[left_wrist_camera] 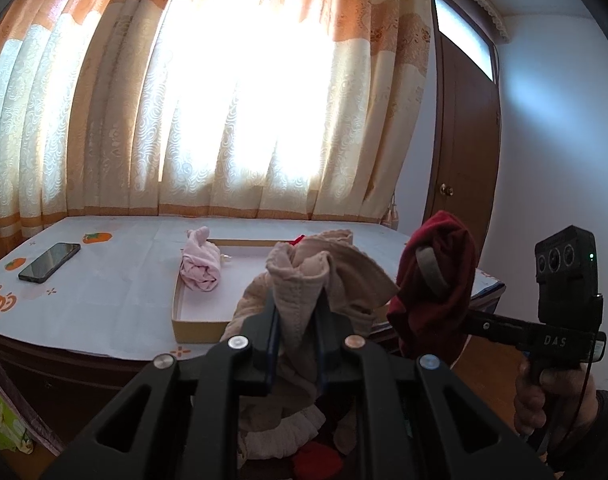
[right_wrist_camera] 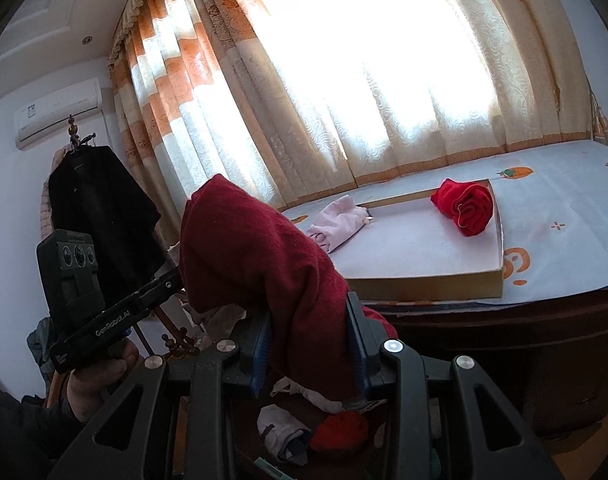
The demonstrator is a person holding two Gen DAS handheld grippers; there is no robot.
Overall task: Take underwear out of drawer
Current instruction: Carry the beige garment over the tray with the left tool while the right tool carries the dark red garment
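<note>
My left gripper (left_wrist_camera: 297, 316) is shut on a bunched beige pair of underwear (left_wrist_camera: 320, 264), which hangs above the open drawer. My right gripper (right_wrist_camera: 310, 340) is shut on a dark red pair (right_wrist_camera: 256, 256), also seen at the right of the left wrist view (left_wrist_camera: 436, 280). Both are held in front of the table, close side by side. Below the grippers more garments lie in the drawer, a bright red one (right_wrist_camera: 338, 430) and a pale one (right_wrist_camera: 280, 432) among them. The right gripper's fingertips are hidden in the red cloth in the left wrist view.
On the table stands a shallow cardboard box (right_wrist_camera: 424, 286) with a rolled bright red garment (right_wrist_camera: 466, 208) inside and a pink one (left_wrist_camera: 200, 268) at its far left corner. A phone (left_wrist_camera: 50, 262) lies at the left. Curtains hang behind; a door (left_wrist_camera: 464, 152) stands at the right.
</note>
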